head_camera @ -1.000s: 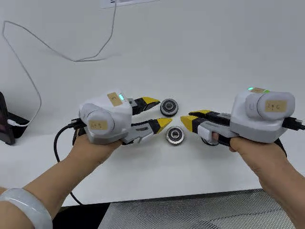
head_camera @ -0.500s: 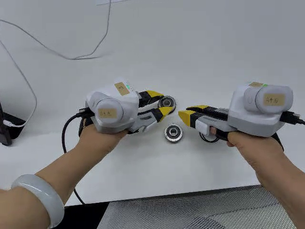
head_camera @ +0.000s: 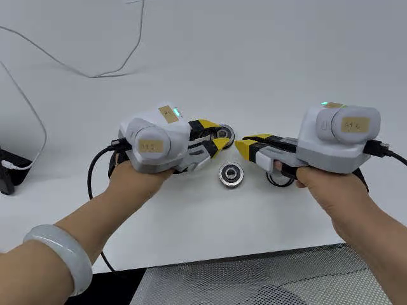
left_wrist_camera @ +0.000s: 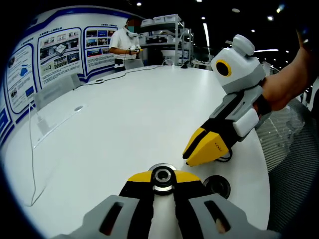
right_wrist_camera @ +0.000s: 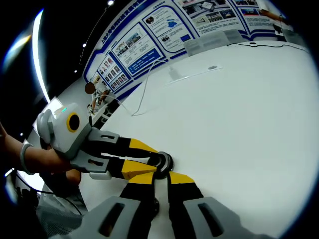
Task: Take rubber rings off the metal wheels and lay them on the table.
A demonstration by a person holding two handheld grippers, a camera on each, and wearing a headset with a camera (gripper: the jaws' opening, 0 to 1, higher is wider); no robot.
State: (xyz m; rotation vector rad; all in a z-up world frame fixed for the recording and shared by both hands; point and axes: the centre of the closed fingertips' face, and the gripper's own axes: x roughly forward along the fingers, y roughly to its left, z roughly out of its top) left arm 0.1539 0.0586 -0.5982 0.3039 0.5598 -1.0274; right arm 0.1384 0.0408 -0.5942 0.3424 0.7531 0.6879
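Pinching a metal wheel point(left_wrist_camera: 163, 178) between the yellow tips of the left gripper point(head_camera: 215, 134), with a dark band round the wheel's rim. Holding the right gripper point(head_camera: 244, 147) just beside that wheel, tips aimed at it, jaws drawn close together on nothing. Flat on the white table point(head_camera: 191, 210), below the gap between the two sets of tips and touched by neither: a second metal wheel point(head_camera: 231, 173), also dark-rimmed. Lying on the table under the right gripper's body, close to the hand: a loose black rubber ring point(head_camera: 277, 185). Trailing across the far tabletop: a thin grey cable point(head_camera: 95, 75). Far off by the wall posters, in the left gripper view: a standing person point(left_wrist_camera: 128, 37).
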